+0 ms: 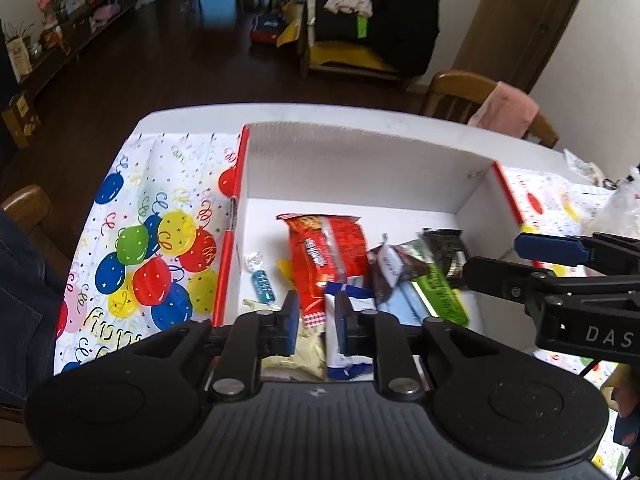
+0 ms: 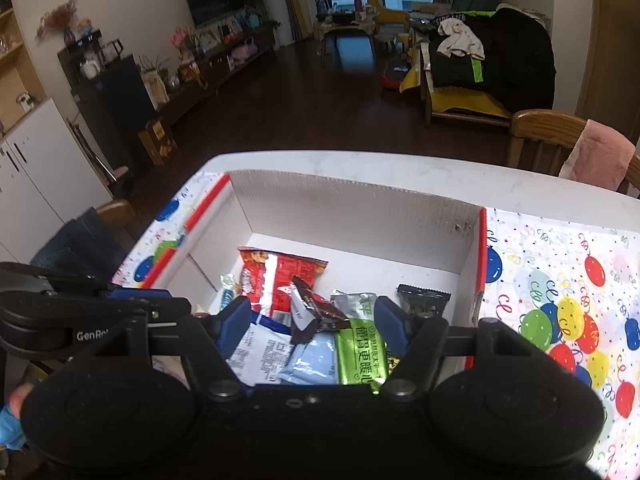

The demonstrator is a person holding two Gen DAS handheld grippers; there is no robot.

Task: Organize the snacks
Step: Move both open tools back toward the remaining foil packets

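red bag (image 1: 324,252) half-buried in white box (image 1: 360,148); left gripper (image 1: 317,322) narrow, empty; right gripper (image 2: 312,322) wide, empty; balloon tablecloth (image 1: 160,220).

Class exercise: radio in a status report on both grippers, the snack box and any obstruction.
Left gripper narrowly open, empty. Right gripper open, empty. Snack packets lie in white cardboard box. No obstruction.

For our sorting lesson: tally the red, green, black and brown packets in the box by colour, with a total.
red packet: 1
green packet: 1
black packet: 1
brown packet: 1
Total: 4
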